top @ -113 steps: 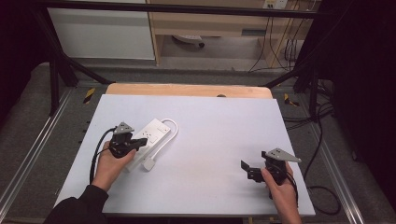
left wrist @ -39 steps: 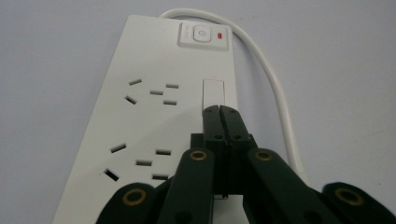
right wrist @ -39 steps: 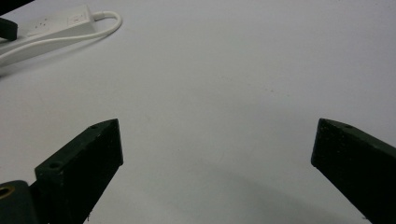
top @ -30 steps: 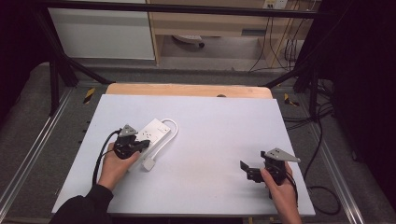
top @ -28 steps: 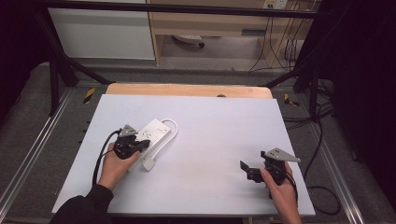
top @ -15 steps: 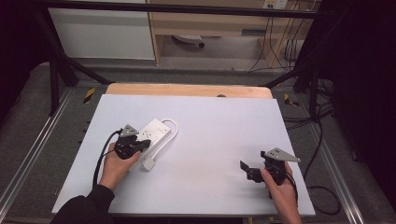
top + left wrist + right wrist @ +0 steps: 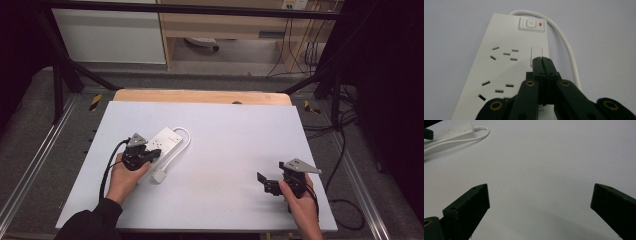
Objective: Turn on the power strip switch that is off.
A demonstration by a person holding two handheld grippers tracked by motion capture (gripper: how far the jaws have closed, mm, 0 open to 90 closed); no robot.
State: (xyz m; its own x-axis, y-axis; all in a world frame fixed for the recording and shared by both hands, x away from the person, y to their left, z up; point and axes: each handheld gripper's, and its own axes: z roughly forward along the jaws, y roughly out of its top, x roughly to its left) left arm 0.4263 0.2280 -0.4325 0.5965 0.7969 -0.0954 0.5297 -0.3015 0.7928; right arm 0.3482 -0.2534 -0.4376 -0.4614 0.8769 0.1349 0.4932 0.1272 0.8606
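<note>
A: Start with the counter (image 7: 240, 150). What lies on it relative to the left gripper (image 7: 541, 60)?

B: A white power strip (image 7: 506, 62) lies flat directly under its jaws, which are pressed together with nothing between them. The tips sit over the strip's face, just short of a small rectangular slot, with the switch (image 7: 532, 24) farther ahead. The cord (image 7: 566, 45) curves off beside the jaws.

A: And the right gripper (image 7: 539, 200)?

B: Its jaws are spread wide and empty, well apart from the strip, which sits far ahead to their left.

A: How should the press go?

B: I'd judge it a switch press: keep the jaws closed, advance along the strip's face, and push straight down so the strip doesn't slide.
</note>
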